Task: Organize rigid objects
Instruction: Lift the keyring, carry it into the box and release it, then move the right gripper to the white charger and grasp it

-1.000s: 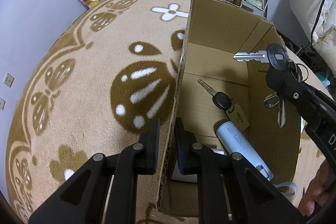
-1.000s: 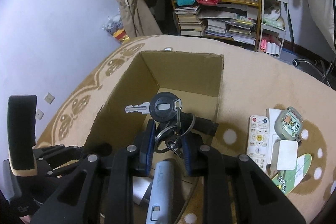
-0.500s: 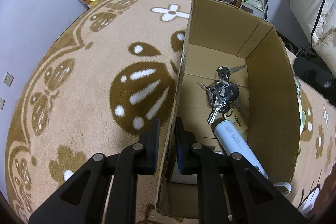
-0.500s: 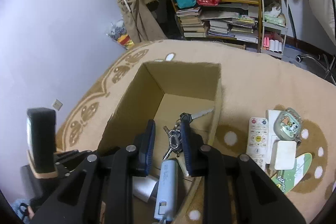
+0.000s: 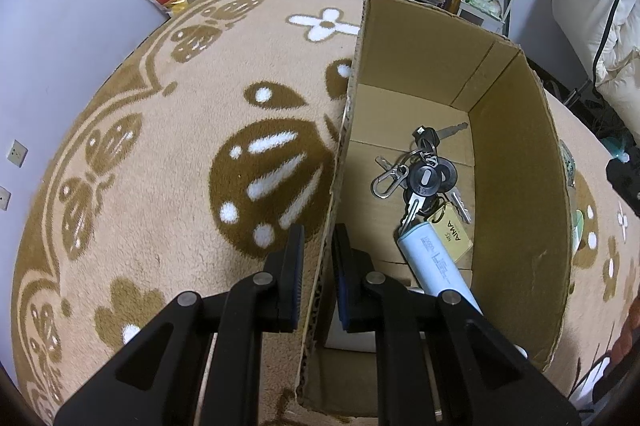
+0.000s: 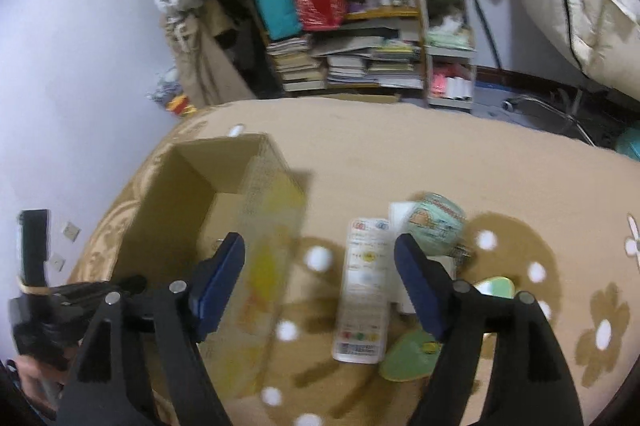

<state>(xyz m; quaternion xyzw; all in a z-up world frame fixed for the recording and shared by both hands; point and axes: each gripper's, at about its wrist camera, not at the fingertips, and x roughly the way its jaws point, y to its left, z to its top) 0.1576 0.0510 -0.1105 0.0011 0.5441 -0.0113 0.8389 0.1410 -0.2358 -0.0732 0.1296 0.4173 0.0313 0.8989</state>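
keys (image 5: 424,178) metal, black round heads | box (image 5: 520,162) corrugated cardboard

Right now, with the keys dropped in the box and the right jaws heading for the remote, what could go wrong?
1. The left gripper alone pinches the cardboard box by its thin wall; a tug could tip it.
2. The right gripper, jaws opening and empty, sits over the white remote, which lies close against other small items; it may nudge them.
3. That view is blurred, so aim is uncertain.
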